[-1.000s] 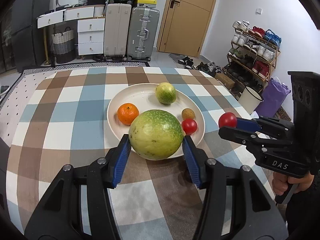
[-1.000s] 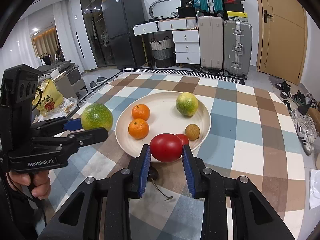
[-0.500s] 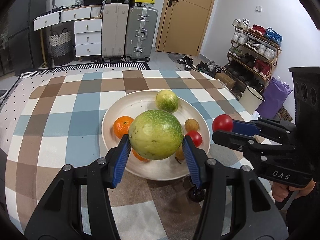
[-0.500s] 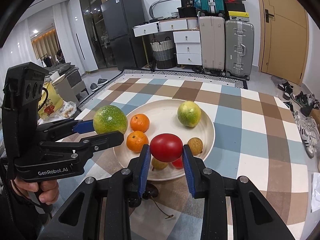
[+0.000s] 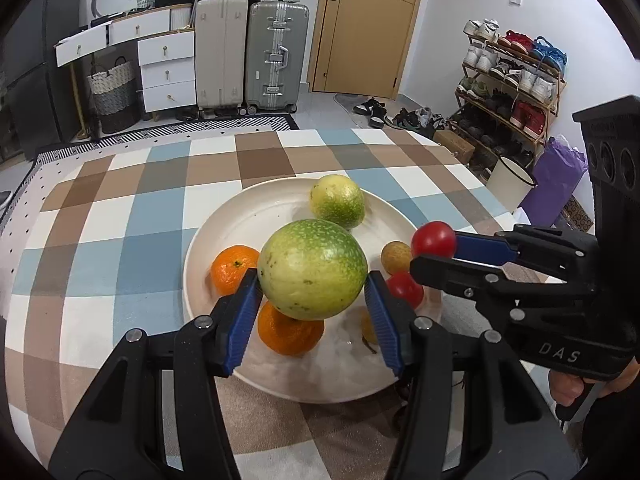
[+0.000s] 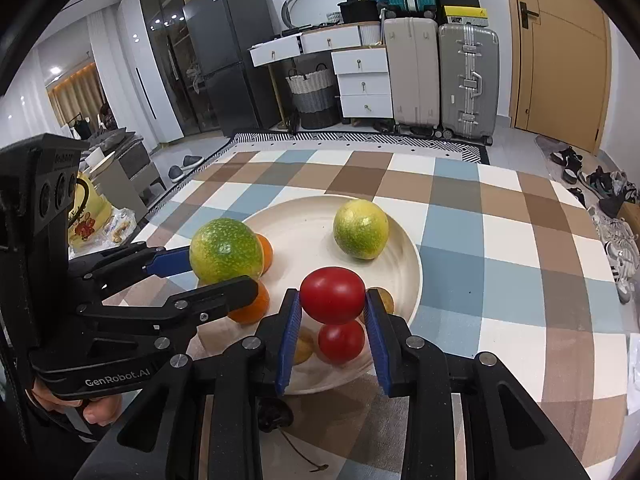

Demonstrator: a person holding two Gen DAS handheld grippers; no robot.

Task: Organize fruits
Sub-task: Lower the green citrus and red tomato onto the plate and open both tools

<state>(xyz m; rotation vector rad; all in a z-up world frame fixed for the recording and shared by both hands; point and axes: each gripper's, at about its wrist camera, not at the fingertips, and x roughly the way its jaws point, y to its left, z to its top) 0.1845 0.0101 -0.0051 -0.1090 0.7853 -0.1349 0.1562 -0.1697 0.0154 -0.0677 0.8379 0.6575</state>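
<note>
Both grippers hang over the near side of a white plate [image 5: 208, 240] that sits on a table covered with a checked cloth [image 5: 120, 216] in blue, brown and white.

The left gripper [image 5: 312, 304] is clamped on a big green fruit [image 5: 312, 268], round and speckled, yellowing on its lower side. Its blue pads [image 5: 242, 320] press the fruit's two flanks, and the fruit sits right at their tips, held in the air above the plate's near half. Directly beneath it lies an orange [image 5: 290, 334], partly hidden by the fruit; a second orange [image 5: 234, 262] rests just to the left of it on the plate.

The right gripper [image 6: 332, 322] is closed on a red tomato [image 6: 332, 294], gripped between its blue pads [image 6: 290, 336] at their very ends. The tomato hangs above the plate's near right part, straight over another tomato [image 6: 341, 340] lying on the plate below. A small brownish-yellow fruit [image 6: 304, 346] shows behind the left pad, and another one [image 6: 382, 298] peeks out past the right pad.

At the far side of the plate, well apart from both grippers, sits a smaller yellow-green fruit [image 6: 361, 229].

On the cloth just in front of the plate's near rim, between the right gripper's arms, lies a small dark item [image 6: 274, 414] with a thin stem; I cannot tell what it is.
</note>
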